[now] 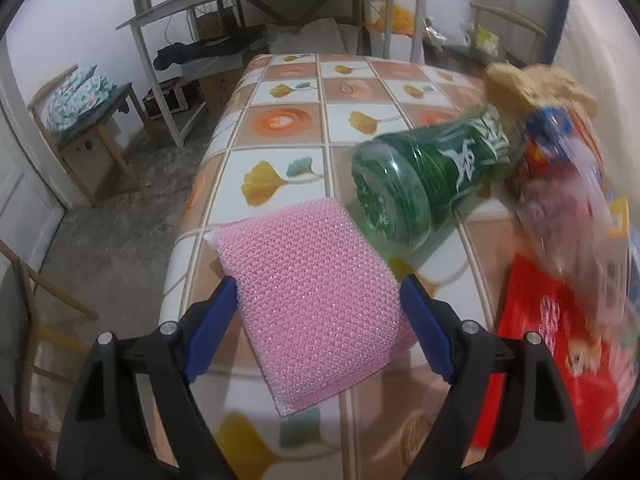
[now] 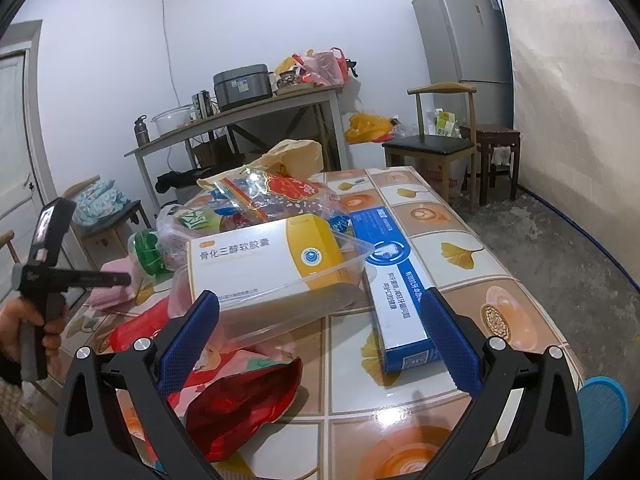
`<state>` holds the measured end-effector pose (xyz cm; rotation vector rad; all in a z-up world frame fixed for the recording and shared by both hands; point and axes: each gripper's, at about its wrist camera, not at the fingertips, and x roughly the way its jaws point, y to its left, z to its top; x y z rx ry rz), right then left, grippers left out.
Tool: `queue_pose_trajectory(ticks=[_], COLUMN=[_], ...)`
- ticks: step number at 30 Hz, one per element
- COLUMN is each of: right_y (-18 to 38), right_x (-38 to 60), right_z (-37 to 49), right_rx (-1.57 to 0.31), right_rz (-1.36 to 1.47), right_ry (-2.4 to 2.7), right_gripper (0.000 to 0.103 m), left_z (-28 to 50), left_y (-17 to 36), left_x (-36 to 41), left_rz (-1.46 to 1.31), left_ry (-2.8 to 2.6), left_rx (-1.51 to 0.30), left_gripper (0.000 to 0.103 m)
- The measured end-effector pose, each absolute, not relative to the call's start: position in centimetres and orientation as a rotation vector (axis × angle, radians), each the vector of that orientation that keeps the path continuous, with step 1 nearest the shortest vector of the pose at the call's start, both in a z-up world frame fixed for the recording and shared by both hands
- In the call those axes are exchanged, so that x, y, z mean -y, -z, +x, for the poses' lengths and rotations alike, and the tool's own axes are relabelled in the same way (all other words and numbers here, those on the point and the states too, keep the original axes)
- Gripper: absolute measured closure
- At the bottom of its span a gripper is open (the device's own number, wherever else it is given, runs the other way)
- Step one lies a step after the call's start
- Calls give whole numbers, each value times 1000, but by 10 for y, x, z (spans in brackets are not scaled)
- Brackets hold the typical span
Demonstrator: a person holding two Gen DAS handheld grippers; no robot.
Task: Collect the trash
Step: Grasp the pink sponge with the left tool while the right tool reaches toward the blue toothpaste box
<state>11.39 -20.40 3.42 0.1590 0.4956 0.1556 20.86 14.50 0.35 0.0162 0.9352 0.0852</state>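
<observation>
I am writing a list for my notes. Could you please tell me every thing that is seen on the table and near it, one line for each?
sponge: one, pink, table edge, between the left gripper's pads
bottle: one, green, lying beside the sponge
medicine box: one, white and yellow, inside a clear tray
long box: one, blue and white, flat, right of the tray
wrapper: one, red, crumpled at the near edge
table: one, tile-patterned cloth
chair: one, wooden with a dark seat, beyond the table
fridge: one, grey, far corner
left gripper: one, black with blue pads
right gripper: one, same colours, open, empty
</observation>
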Motion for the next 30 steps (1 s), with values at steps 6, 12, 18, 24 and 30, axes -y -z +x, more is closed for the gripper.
queue_pose_trajectory(ticks=[6,12,18,24,30], right_y=[-34,-34,-42,-51,-39], right_x=[215,223,220,235,254], right_z=[115,119,115,138,175], right_rx=[-499,-522,-509,-579,-784], right_rz=[159,176,136,101,133], right_ry=[-118,-98,-78,-60,-104], right_gripper=[5,5,5,5,20], left_z=[169,164,177,183,171], left_y=[-6,-12,-5,15,12], left_x=[-132,-126,-120,-119,-130], left_rz=[62,13,-47,28,32], left_ry=[24,74,76,-3,-3], left_rx=[-978,-960,-972,-1002,-959], left_gripper=[21,14,13,13,24])
